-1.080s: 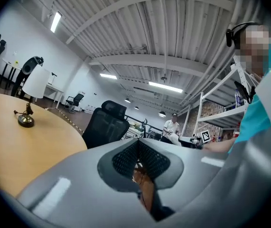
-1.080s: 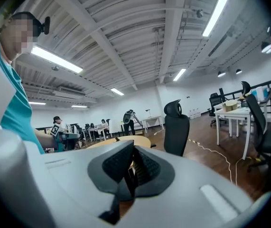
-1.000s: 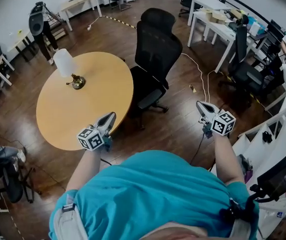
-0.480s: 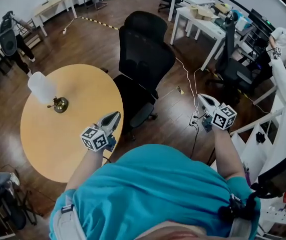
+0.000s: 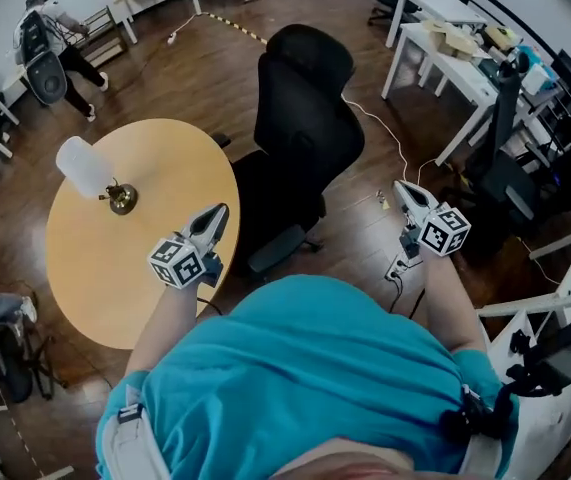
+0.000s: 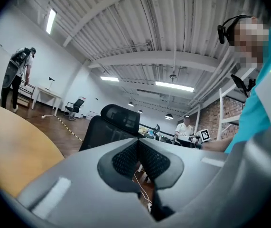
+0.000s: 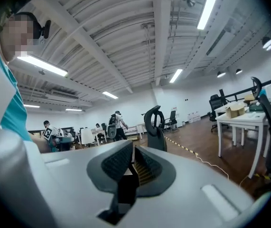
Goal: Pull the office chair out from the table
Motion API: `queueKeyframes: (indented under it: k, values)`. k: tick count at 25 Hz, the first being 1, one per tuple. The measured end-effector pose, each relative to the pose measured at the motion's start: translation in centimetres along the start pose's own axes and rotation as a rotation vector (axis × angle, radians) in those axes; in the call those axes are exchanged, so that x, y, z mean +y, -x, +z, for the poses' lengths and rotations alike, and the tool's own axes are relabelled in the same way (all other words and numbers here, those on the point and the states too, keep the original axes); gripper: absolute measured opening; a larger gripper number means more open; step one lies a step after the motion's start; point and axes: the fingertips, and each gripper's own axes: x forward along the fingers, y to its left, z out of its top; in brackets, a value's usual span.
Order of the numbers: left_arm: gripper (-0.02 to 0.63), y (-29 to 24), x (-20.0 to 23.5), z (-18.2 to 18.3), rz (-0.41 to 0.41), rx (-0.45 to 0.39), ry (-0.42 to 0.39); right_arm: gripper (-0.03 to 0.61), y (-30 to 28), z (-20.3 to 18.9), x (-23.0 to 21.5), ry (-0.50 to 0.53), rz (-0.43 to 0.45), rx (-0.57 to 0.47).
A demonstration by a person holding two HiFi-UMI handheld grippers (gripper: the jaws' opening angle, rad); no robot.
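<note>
Left gripper (image 5: 215, 223): jaws fully together, nothing between the pads. It is held level, on my side of the chair (image 5: 305, 118), near the seat and not touching it.

Right gripper (image 5: 405, 193): jaws all but together, just beginning to part, nothing between them. It is also level, off to the right of the chair over bare floor and well apart from it.

Chair: black, high-backed. The seat is pushed in against the edge of the round table (image 5: 115, 258), and the backrest faces away from the table. The near armrest lies between the seat and me. I cannot tell how far the seat goes under the tabletop.

Other things: a lamp (image 5: 90, 168) stands on the table, on the far side from the chair. A power strip (image 5: 397, 266) and its cable lie on the floor to the right of the chair, below my right gripper.

Progress: none that shows. The chair has not been pulled out, and neither gripper has contact with it.

Remaining, as I judge it: close in on the chair, open a gripper wide enough for the backrest edge or armrest, clamp on, and draw the chair away from the table. The cable near the wheels could snag.
</note>
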Motion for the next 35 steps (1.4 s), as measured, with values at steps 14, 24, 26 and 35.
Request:
queueKeyframes:
  k: [14, 24, 26, 35]
  values:
    - [0.017, -14.0, 2.6, 0.6, 0.014, -0.069, -0.047, 0.154, -12.5, 6.3, -9.4, -0.014, 0.164, 0.019]
    - [0.203, -24.5, 5.5, 3.6, -0.144, 0.033, -0.144, 0.305, -26.6, 11.0, -11.9, -0.183, 0.177, 0.051]
    - [0.238, -27.1, 5.2, 3.5, -0.148, 0.070, -0.192, 0.308, -28.8, 11.5, -13.1, -0.206, 0.182, 0.055]
    - [0.330, -39.7, 6.5, -1.0, 0.008, 0.167, -0.268, 0.310, -34.9, 9.8, -15.4, -0.244, 0.286, 0.147]
